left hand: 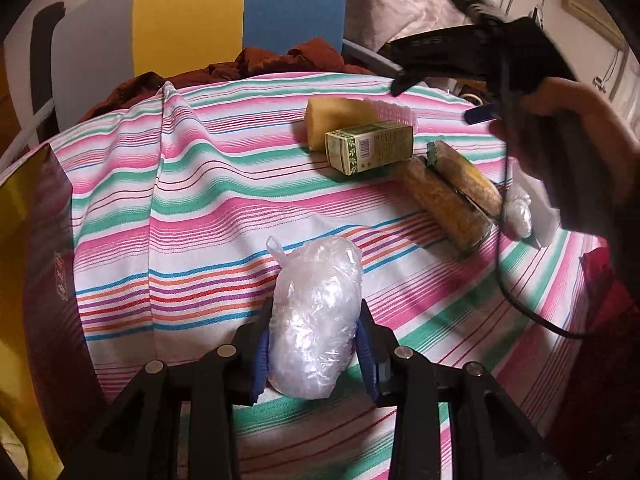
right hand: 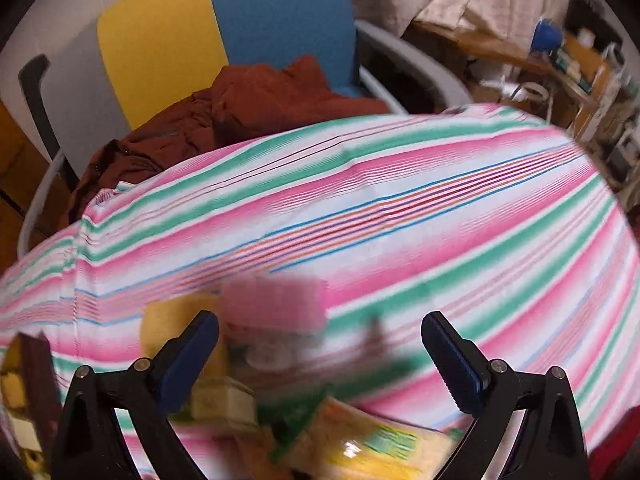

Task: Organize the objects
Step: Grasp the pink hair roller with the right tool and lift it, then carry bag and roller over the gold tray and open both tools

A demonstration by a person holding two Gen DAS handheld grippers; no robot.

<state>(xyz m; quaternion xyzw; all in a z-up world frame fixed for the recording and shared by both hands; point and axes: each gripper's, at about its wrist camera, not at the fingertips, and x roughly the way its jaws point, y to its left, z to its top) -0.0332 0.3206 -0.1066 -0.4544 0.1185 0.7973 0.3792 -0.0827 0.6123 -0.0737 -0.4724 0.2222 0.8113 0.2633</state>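
Left hand-held gripper (left hand: 316,344) of mine is clamped on a clear plastic bag bundle (left hand: 314,316), the blue pads pressing its sides, low over the striped surface (left hand: 180,200). My right hand-held gripper (right hand: 320,356) has its fingers wide apart with nothing between them, above the blurred heap of other items. Across the cloth lie a yellow sponge (left hand: 336,120), a small green box (left hand: 370,146) touching it, and two wrapped packs (left hand: 452,196) beside. I judge this the carrying step for the bundle. Next calls for a steady grip while moving it to its place; I cannot tell where that is.
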